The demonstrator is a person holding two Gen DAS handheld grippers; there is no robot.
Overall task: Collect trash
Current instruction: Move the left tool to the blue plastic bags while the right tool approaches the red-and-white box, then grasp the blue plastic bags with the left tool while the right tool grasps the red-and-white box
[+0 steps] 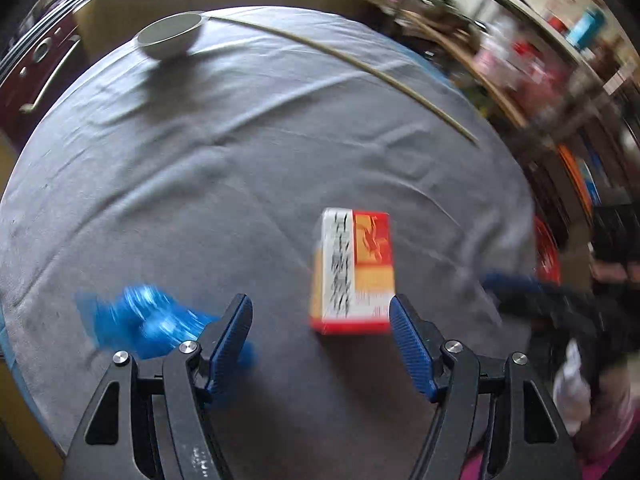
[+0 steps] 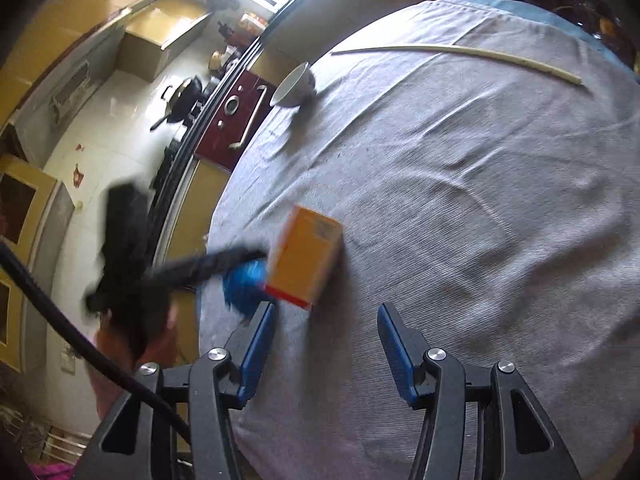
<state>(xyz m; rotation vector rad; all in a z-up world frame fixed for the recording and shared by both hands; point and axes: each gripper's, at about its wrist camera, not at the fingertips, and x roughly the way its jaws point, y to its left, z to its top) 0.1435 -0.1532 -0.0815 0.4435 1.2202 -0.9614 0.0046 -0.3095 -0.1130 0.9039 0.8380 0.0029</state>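
The left gripper (image 1: pixel 321 312) stood spread and empty above the grey cloth (image 1: pixel 240 184), just beside the carton (image 1: pixel 352 272). The right gripper (image 2: pixel 326 320) was likewise spread, gripping nothing

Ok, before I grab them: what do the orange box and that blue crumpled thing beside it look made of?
Orange box: printed cardboard by the look of it, with flat faces, sharp edges and a matte print. Blue crumpled thing: probably thin plastic film or foil, creased with glossy highlights, though blur leaves that open. Both lie on the grey cloth.
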